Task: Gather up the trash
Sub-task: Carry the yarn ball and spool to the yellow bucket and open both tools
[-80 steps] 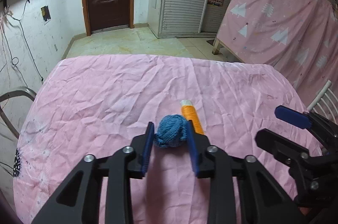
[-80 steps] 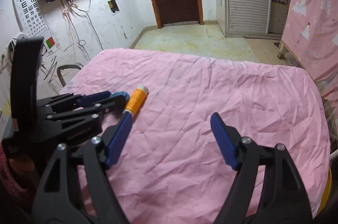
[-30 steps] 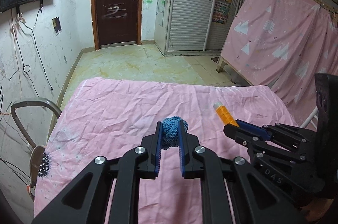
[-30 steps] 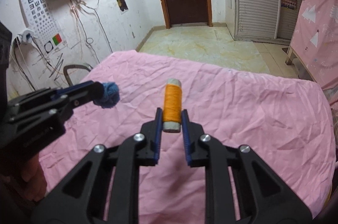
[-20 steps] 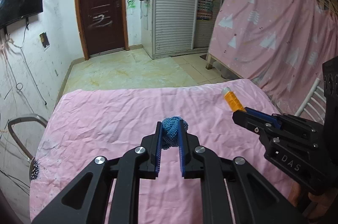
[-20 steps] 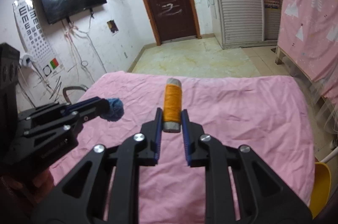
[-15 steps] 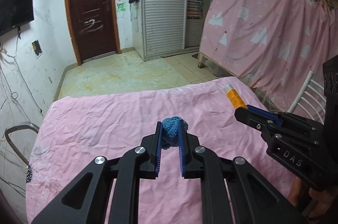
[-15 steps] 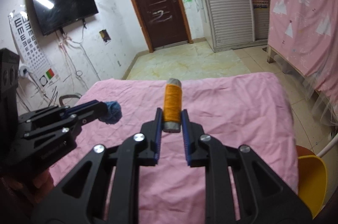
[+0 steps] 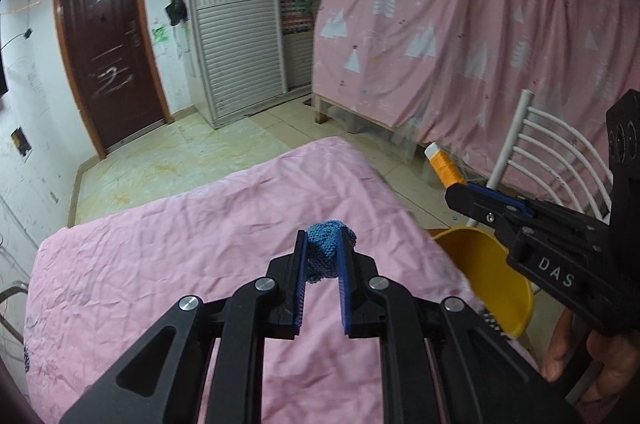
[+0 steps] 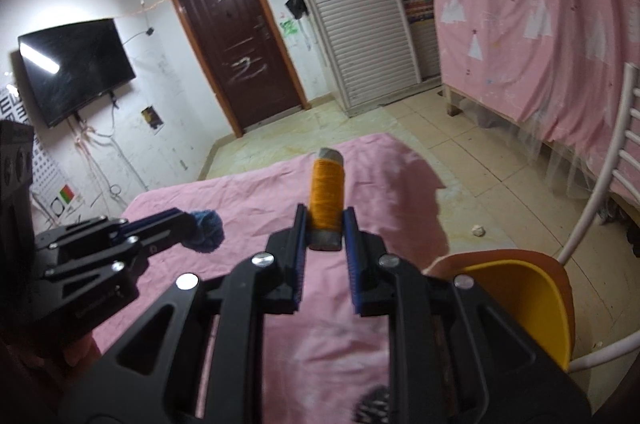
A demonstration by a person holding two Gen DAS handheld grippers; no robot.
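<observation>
A pink wrinkled sheet [image 9: 168, 256] is covering the table, and beside its edge a yellow chair [image 10: 532, 300] with a white barred back [image 9: 560, 160] is standing on the tiled floor. A dark brown door [image 10: 240, 60] is staying closed next to a white slatted wardrobe [image 9: 236, 36], while a black television [image 10: 76, 64] is hanging on the wall. A pink curtain with white trees [image 9: 460, 36] is hanging over a wooden frame.

both grippers have lifted off the pink bed [image 9: 168, 252] and swung right, the left gripper [image 9: 323, 252] carrying the blue knit ball [image 9: 328, 244], the right gripper [image 10: 325, 224] the orange thread spool [image 10: 326, 192]; a yellow bin [image 10: 532, 300] on a white chair [image 10: 600, 184] now shows.
</observation>
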